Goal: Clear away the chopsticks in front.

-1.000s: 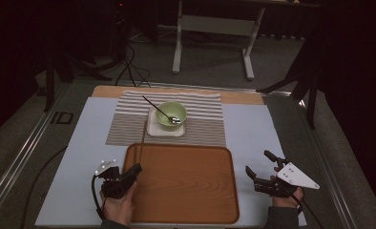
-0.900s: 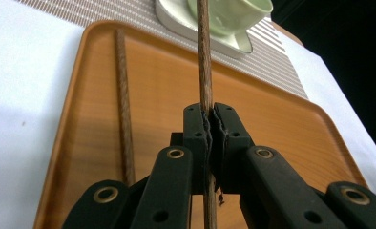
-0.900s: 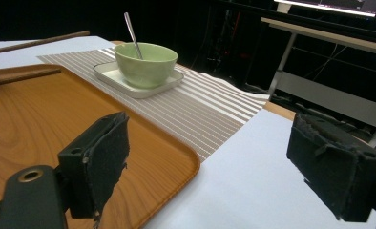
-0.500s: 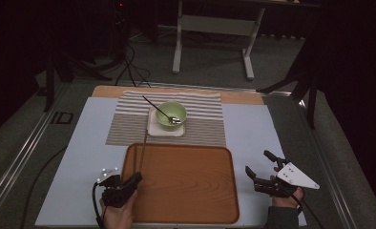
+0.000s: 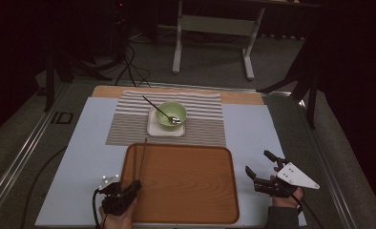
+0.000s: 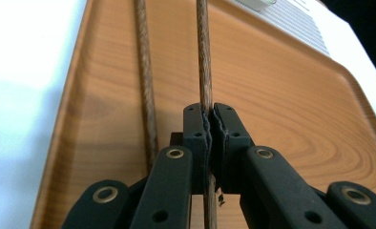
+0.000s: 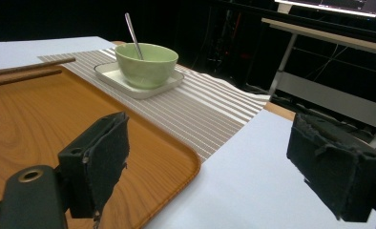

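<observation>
Two dark wooden chopsticks (image 5: 142,153) lie along the left side of a wooden tray (image 5: 186,191), their far tips poking over its far rim. My left gripper (image 5: 134,185) sits at the tray's near left corner. In the left gripper view my left gripper (image 6: 210,114) is shut on one chopstick (image 6: 203,67). The other chopstick (image 6: 146,86) rests on the tray (image 6: 291,95) just to its left. My right gripper (image 5: 265,168) hovers open over the blue table surface right of the tray, and between the jaws of my right gripper (image 7: 219,167) there is nothing.
A green bowl (image 5: 171,115) with a metal spoon (image 5: 158,109) stands on a white square plate (image 5: 153,129) on a striped mat (image 5: 205,124) beyond the tray. The same bowl (image 7: 147,64) is far ahead of the right gripper. A metal frame (image 5: 212,24) stands behind the table.
My left gripper has drawn back toward the table's near edge, still at the tray's left side. The right gripper has stayed where it was.
</observation>
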The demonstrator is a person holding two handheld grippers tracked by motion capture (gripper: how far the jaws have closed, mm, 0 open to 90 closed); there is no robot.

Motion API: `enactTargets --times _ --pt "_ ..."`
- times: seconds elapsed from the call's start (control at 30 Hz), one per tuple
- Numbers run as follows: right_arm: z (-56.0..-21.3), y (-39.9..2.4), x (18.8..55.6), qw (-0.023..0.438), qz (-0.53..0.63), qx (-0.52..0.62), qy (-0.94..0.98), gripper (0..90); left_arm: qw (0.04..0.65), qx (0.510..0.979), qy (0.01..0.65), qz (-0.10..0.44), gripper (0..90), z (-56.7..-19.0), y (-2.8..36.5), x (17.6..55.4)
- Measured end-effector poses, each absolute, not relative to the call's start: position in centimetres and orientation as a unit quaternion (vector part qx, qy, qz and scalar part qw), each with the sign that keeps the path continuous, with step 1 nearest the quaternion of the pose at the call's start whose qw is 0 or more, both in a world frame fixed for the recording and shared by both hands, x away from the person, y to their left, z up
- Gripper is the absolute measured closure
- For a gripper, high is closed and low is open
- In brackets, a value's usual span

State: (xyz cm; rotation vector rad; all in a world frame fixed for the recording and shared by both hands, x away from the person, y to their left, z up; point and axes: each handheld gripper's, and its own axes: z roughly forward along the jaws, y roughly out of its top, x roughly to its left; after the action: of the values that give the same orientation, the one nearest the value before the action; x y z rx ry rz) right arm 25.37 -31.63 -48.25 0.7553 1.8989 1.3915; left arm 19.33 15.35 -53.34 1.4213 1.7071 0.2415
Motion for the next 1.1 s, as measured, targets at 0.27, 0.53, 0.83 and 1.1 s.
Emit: enactTargets --times 0.27,0.53,0.83,1.1 --pt "-48.22 -31.62 25.35 0.328 0.532 0.288 0.725 13.7 0.425 0.57 0.696 0.102 85.3 -53.71 15.26 18.81" --pt "-48.23 -31.59 25.38 0.328 0.532 0.288 0.725 13.7 0.419 0.572 0.698 0.098 84.6 -54.16 15.2 18.47" --pt "-48.23 -31.58 25.38 0.327 0.532 0.288 0.726 13.7 0.414 0.581 0.693 0.105 83.0 -54.06 15.06 18.8" --pt "-48.22 -31.58 25.38 0.328 0.533 0.288 0.725 13.7 0.418 0.572 0.698 0.102 84.6 -54.16 15.16 18.62"
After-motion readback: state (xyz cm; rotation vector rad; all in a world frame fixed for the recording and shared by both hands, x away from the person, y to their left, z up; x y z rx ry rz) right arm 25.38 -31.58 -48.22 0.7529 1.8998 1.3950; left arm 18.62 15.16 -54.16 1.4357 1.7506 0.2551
